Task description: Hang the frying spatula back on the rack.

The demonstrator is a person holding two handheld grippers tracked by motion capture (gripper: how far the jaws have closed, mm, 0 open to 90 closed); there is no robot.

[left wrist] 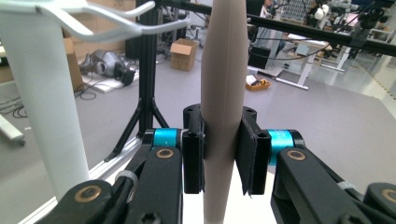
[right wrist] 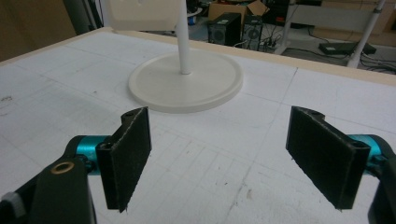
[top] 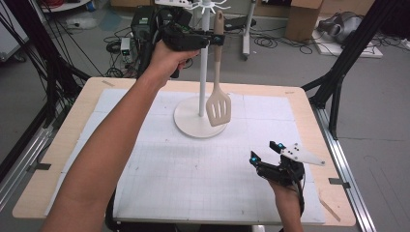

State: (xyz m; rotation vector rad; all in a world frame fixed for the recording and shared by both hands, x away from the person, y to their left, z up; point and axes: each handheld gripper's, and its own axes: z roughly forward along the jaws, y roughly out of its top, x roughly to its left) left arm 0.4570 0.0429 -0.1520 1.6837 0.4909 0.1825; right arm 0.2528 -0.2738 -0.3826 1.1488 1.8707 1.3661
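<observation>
One wooden table, topped by a white gridded mat, fills most of the high view. Toward the far middle of the mat, a white stand: round flat base resting on the grid, slim upright pole rising from its centre, curved hooks branching off the top. Just beside the pole, on its right in the high view, a beige slotted spatula, hanging upright with the handle up and the slotted blade low, over the right edge of the base; whether the blade touches the base cannot be told. High on the handle, the left gripper, raised above the table and clamped on the spatula; in the left gripper view both black pads pressed flat against opposite sides of the handle, the white pole close by at the left. Near the front right corner of the mat, the right gripper, low over the grid, jaws spread wide apart and holding nothing; in the right gripper view the stand's base well ahead, between the two pads.
</observation>
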